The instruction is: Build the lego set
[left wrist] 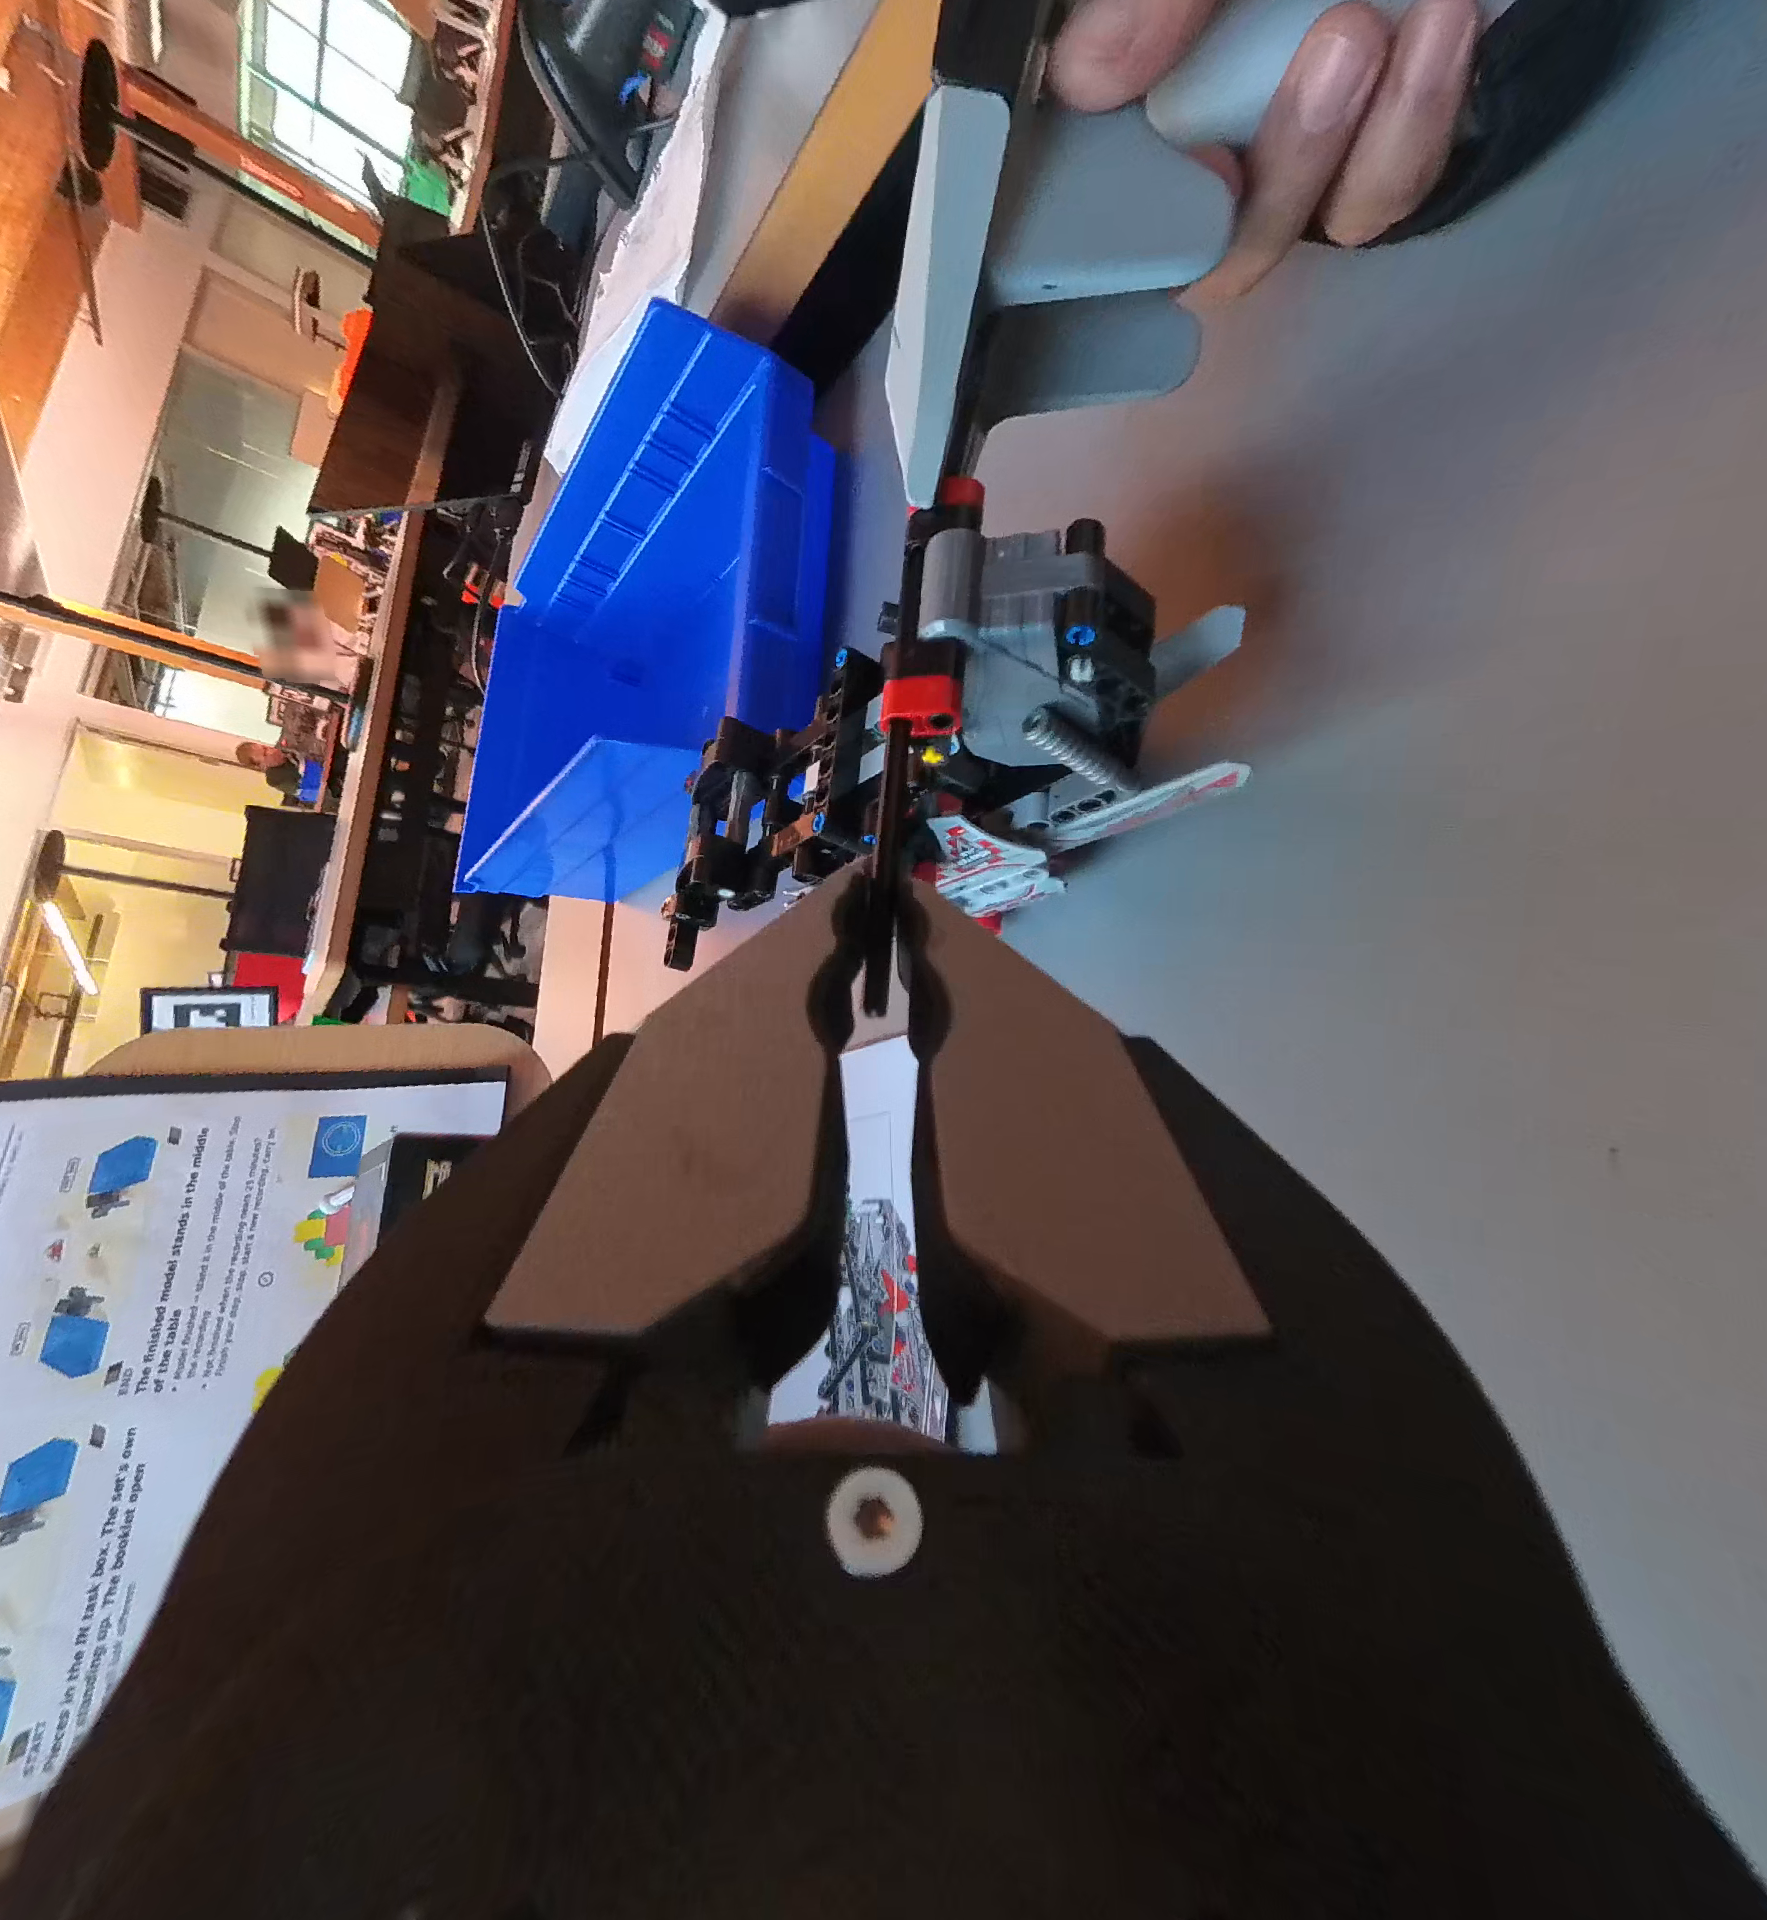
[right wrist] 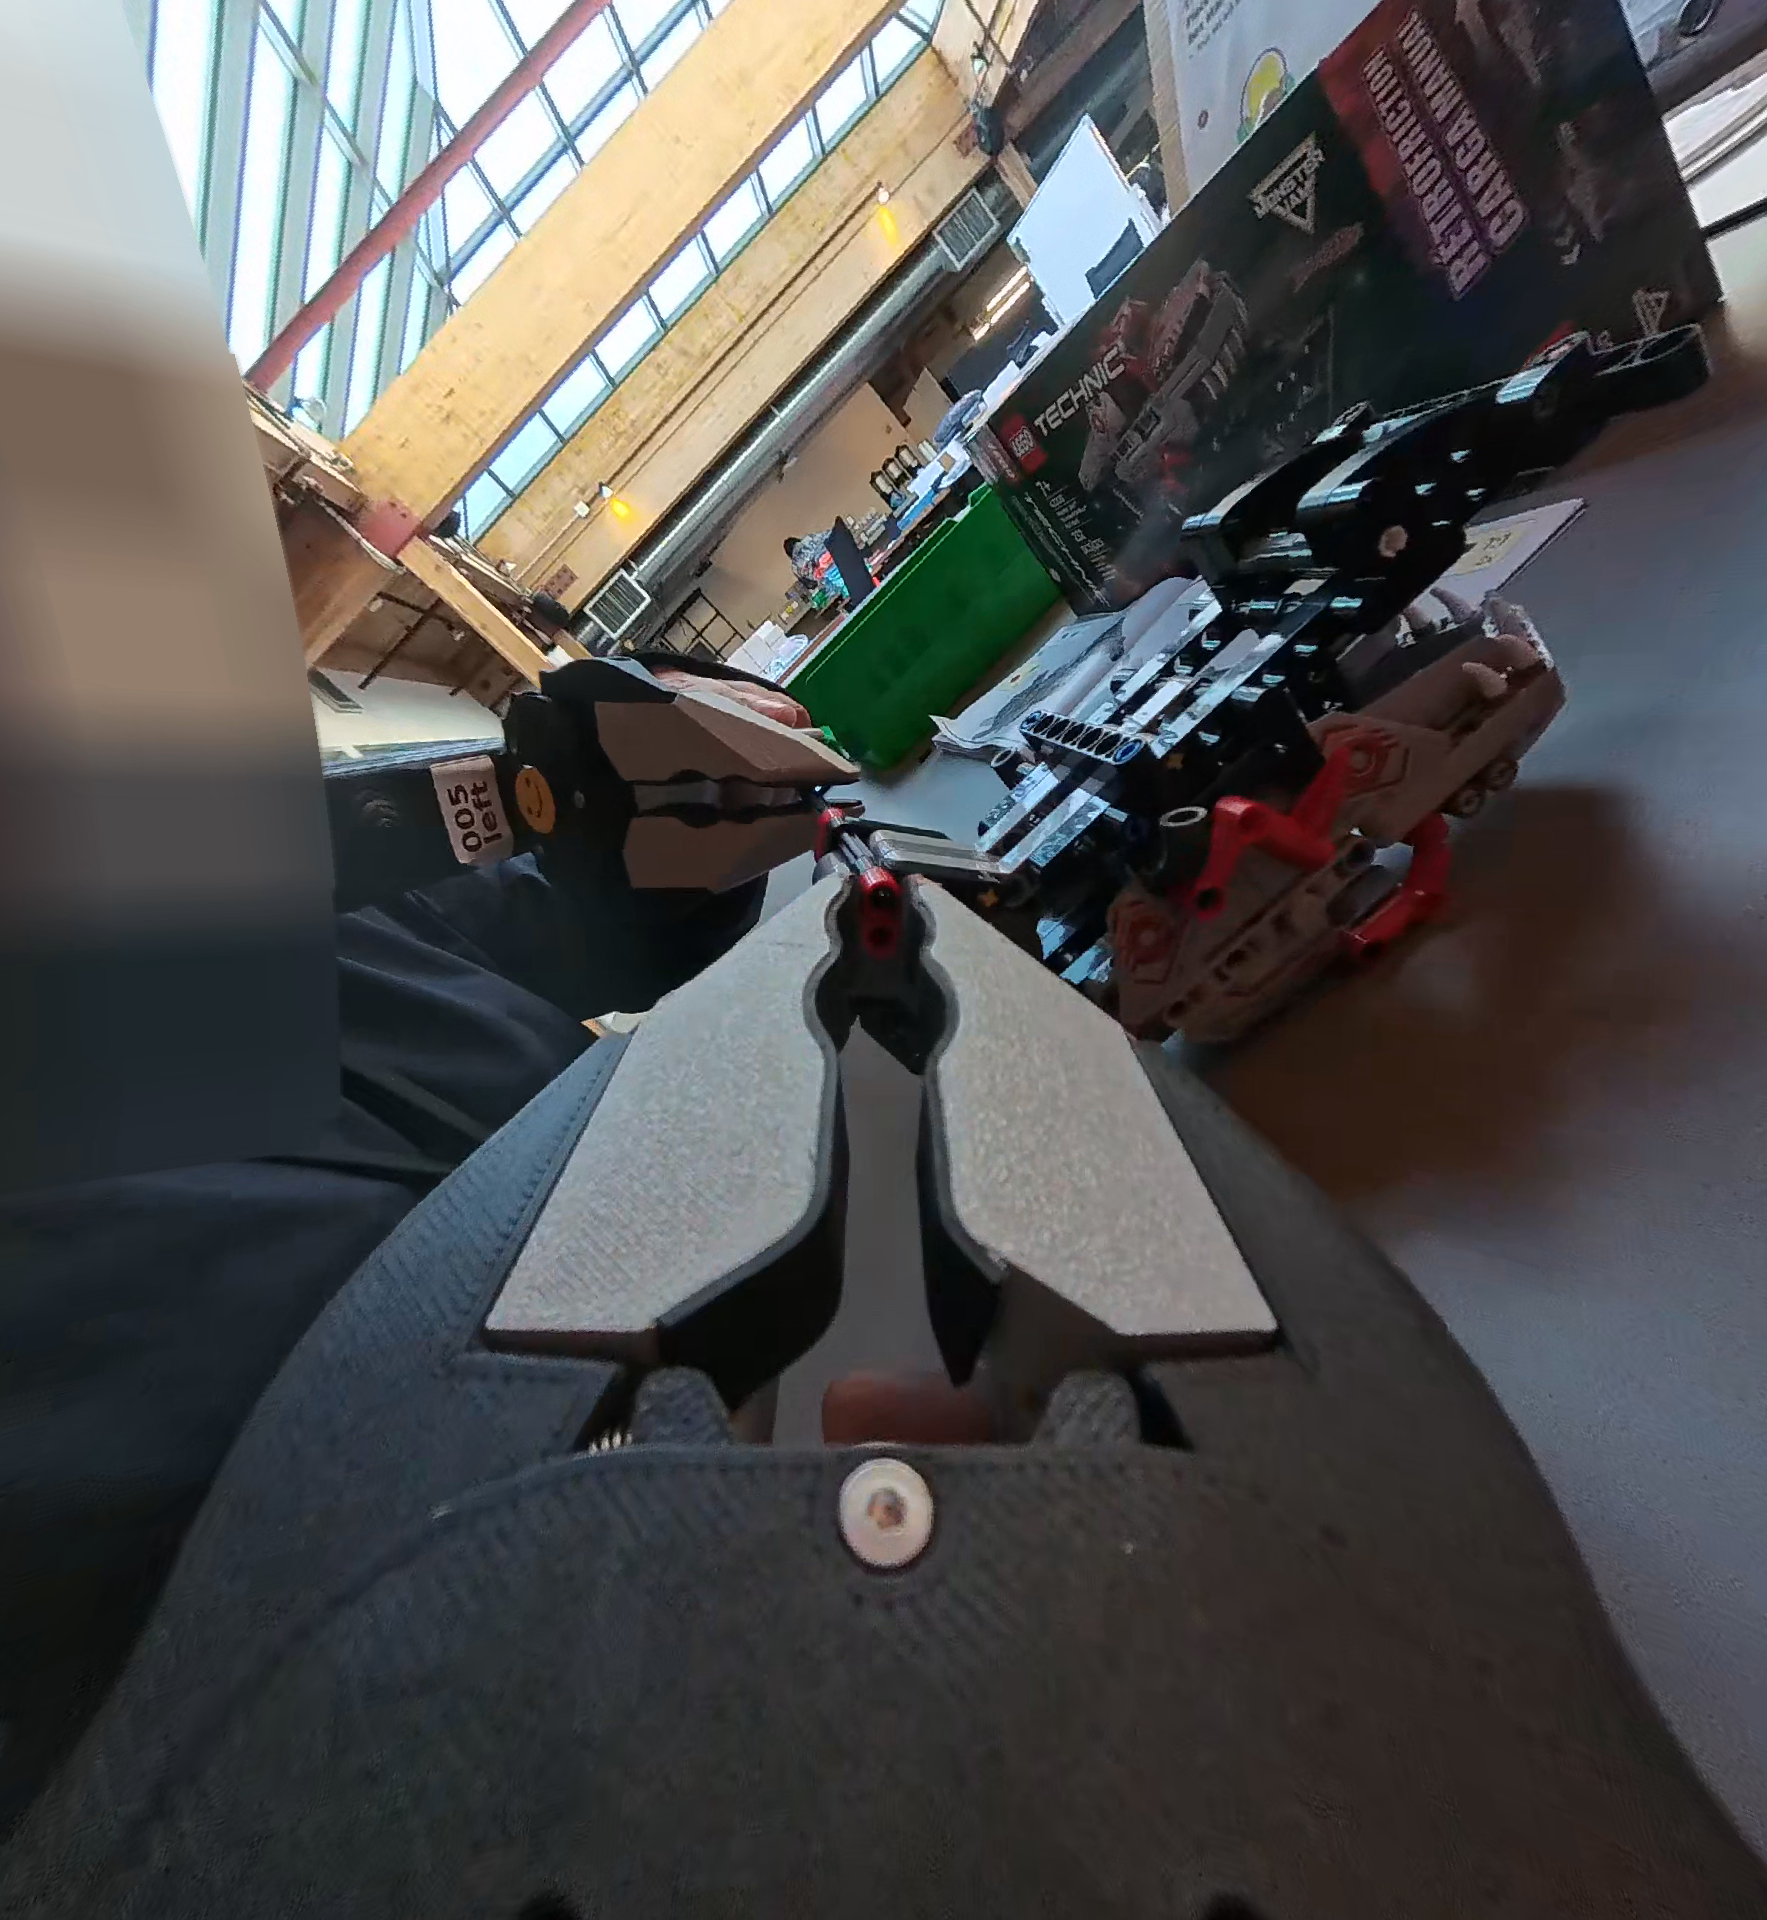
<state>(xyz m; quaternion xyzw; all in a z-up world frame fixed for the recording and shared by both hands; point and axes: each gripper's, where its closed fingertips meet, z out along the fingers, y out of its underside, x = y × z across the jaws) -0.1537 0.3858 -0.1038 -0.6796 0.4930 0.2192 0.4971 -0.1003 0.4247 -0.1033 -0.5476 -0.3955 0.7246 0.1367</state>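
— What is seen in the left wrist view?
— A thin black axle [left wrist: 881, 831] is pinched by the left gripper [left wrist: 879, 940]; the lego model [left wrist: 1004, 686] lies on the table [left wrist: 1481, 935] beside a blue bin [left wrist: 650, 623].
— And the right wrist view?
— A red connector [right wrist: 877, 914] on the model's near end is clamped by the right gripper [right wrist: 879, 935].
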